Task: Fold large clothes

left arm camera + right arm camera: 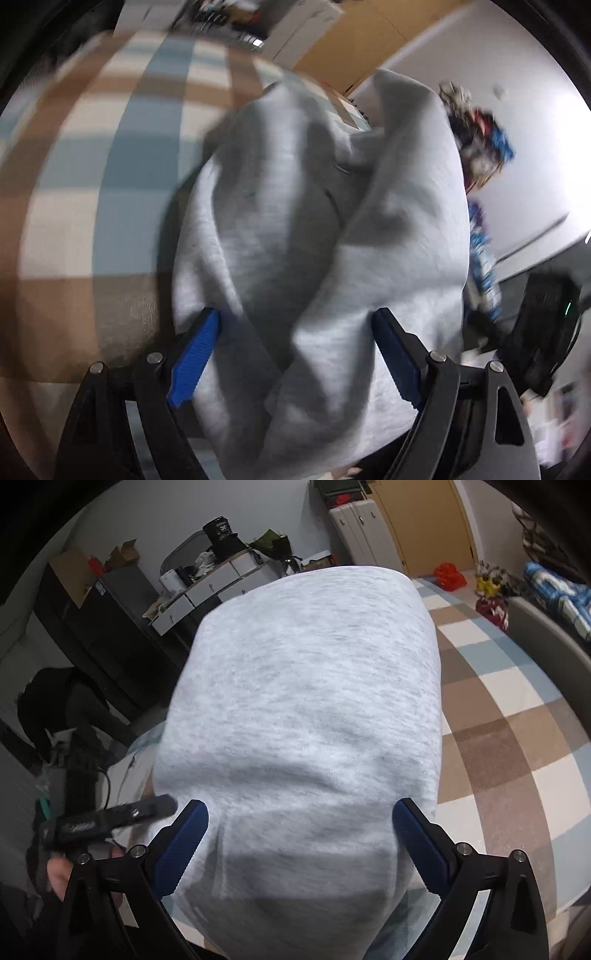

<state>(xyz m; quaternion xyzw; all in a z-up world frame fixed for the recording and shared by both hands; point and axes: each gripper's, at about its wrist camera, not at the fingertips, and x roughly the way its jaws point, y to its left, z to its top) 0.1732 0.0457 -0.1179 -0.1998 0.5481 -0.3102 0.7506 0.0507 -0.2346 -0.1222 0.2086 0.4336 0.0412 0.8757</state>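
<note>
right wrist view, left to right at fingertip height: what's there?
Black clip-like gadget → left blue finger pad → grey garment → right blue finger pad → checked brown, blue and white rug.

The light grey sweatshirt (317, 229) is soft and thick, made of fuzzy fleece. In the left wrist view it is bunched up, with deep folds and dark creases running down it. In the right wrist view the sweatshirt (303, 701) looks smooth and rounded, like a big lump. It lies over a checked blanket of brown, blue and white squares.
</note>
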